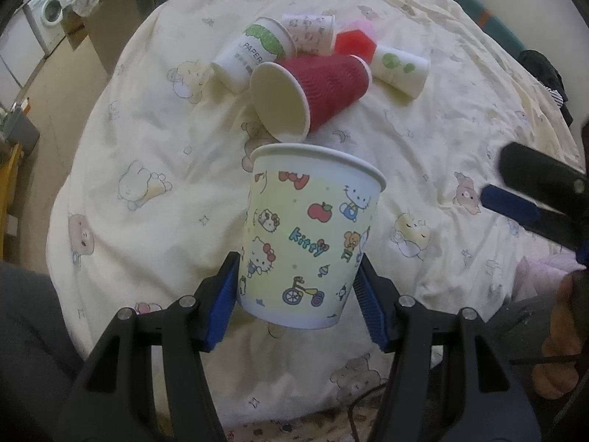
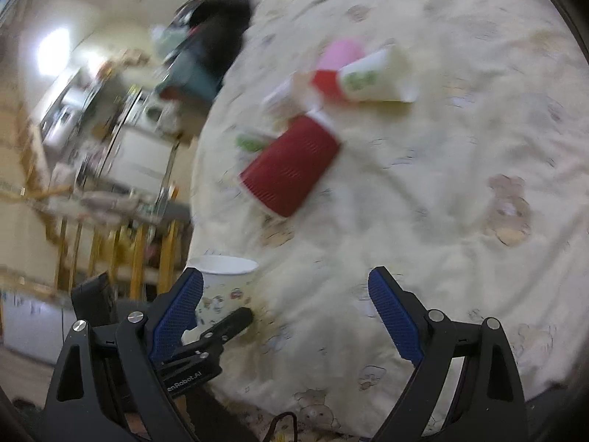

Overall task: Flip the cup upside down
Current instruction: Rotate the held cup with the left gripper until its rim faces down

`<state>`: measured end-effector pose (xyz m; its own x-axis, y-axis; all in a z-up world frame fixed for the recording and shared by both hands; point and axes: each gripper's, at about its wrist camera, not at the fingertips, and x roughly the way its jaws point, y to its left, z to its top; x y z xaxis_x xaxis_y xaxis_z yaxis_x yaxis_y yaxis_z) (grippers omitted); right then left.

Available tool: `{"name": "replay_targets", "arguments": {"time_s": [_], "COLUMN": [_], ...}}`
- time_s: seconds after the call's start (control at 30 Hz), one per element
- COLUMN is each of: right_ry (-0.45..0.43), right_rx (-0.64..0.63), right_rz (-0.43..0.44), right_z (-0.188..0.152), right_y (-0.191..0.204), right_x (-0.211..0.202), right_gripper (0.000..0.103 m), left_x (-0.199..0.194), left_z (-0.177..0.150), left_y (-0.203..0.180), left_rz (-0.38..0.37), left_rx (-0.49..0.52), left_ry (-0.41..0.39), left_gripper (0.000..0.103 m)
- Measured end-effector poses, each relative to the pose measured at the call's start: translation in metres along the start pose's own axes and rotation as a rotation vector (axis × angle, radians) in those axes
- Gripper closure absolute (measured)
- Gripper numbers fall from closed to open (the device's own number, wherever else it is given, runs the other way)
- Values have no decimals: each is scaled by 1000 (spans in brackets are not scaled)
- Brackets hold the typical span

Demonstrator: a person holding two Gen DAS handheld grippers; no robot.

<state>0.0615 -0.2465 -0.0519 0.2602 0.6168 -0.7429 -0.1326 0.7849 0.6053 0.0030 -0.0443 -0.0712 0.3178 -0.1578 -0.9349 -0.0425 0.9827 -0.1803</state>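
Observation:
My left gripper (image 1: 296,291) is shut on a cartoon-print paper cup (image 1: 305,235), gripping it near its base. The cup is upright, rim up, tilted slightly, held above the cream quilt (image 1: 147,147). The same cup shows in the right wrist view (image 2: 224,287) at the lower left, with the left gripper's finger across it. My right gripper (image 2: 285,302) is open and empty over the quilt; it also shows at the right edge of the left wrist view (image 1: 522,199).
A pile of cups lies on its side beyond the held cup: a red ribbed cup (image 1: 313,92), a white cup with green print (image 1: 254,51), a small patterned cup (image 1: 313,31), a red and pink plastic cup (image 1: 355,42) and a white green-dotted cup (image 1: 401,68). Furniture stands beyond the bed's left edge.

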Motion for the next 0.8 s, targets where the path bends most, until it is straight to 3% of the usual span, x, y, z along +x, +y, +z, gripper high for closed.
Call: {"name": "replay_targets", "arguments": {"time_s": [0.27, 0.5, 0.8], "right_ry": [128, 143, 163], "right_rx": [-112, -71, -31], "right_rz": [11, -72, -109], "right_z": [2, 1, -1], "right_y": [25, 5, -10], "right_x": [30, 43, 46], "right_gripper": [9, 9, 9], "left_x": [-3, -21, -40], "left_z": [-3, -3, 0], "left_y": [-11, -21, -28], "left_rz": [-25, -28, -46], "left_rx": [20, 69, 108], "left_ry": [1, -63, -133], "left_gripper": [46, 48, 49]}}
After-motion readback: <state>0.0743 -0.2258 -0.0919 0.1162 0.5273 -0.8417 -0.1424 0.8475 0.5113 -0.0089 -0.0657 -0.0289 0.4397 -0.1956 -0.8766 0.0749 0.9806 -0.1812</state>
